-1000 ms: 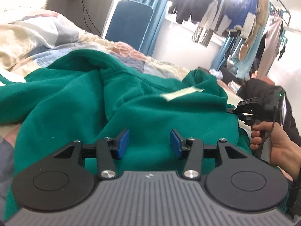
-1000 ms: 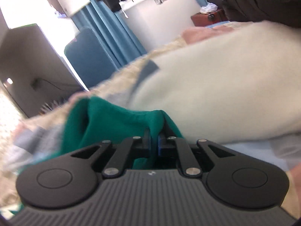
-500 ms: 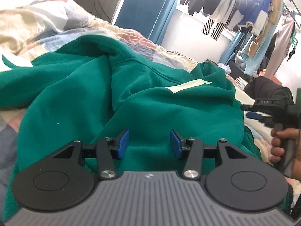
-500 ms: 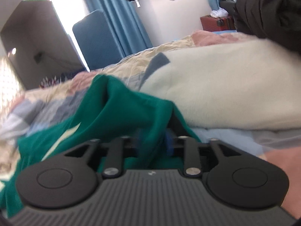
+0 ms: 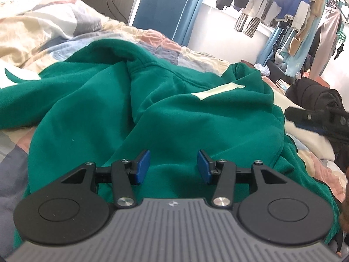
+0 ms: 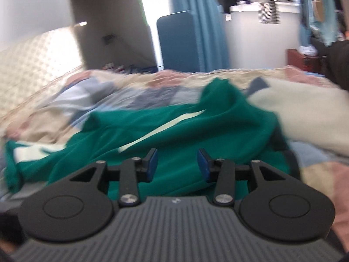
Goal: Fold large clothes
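Note:
A large green hooded sweatshirt [image 5: 152, 113] with cream stripes lies rumpled on a patchwork quilt [image 5: 43, 28]. My left gripper [image 5: 173, 167] is open and empty, just above the near part of the garment. My right gripper [image 6: 176, 163] is open and empty, over the sweatshirt's right side [image 6: 174, 128]. The right gripper also shows at the right edge of the left wrist view [image 5: 316, 120], beside the garment. The right wrist view is blurred by motion.
A cream blanket [image 6: 305, 113] lies on the bed right of the sweatshirt. A blue chair back [image 5: 161, 6] and blue curtains stand beyond the bed. Clothes hang on a rail [image 5: 294, 6] at the far right. A dark bundle [image 5: 314, 96] sits near them.
My right gripper was shut on a fold of the green sweatshirt; it has opened, let go and pulled back. My left gripper stayed open, with the view shifting slightly.

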The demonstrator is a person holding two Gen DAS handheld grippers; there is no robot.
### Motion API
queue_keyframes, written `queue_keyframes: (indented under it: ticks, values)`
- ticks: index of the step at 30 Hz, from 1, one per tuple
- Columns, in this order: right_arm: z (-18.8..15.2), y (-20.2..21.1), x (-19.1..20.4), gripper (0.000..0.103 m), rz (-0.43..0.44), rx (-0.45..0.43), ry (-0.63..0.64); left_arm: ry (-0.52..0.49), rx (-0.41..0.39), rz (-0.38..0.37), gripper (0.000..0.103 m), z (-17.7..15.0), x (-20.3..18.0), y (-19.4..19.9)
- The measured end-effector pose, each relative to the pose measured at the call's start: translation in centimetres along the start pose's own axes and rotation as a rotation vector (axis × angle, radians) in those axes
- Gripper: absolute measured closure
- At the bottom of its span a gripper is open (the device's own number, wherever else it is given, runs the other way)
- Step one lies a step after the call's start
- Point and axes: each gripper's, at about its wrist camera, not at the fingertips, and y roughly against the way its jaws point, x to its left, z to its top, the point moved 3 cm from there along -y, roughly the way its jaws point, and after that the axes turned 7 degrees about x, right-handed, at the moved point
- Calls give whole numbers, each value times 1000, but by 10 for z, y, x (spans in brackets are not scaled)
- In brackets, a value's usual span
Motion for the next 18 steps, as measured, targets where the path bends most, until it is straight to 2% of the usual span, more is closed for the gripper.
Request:
queue_keyframes:
  ticks: [4, 7, 14, 18]
  values:
    - [-6, -5, 19, 60, 48, 17, 54, 5, 16, 1, 49, 0, 0, -5]
    - [-15, -16, 27, 61, 80, 63, 75, 15, 23, -3, 49, 0, 2, -9]
    - [-49, -57, 25, 62, 51, 216, 59, -3, 56, 15, 49, -3, 0, -20]
    - [-53, -59, 24, 62, 47, 219, 40, -18, 42, 21, 49, -5, 0, -18]
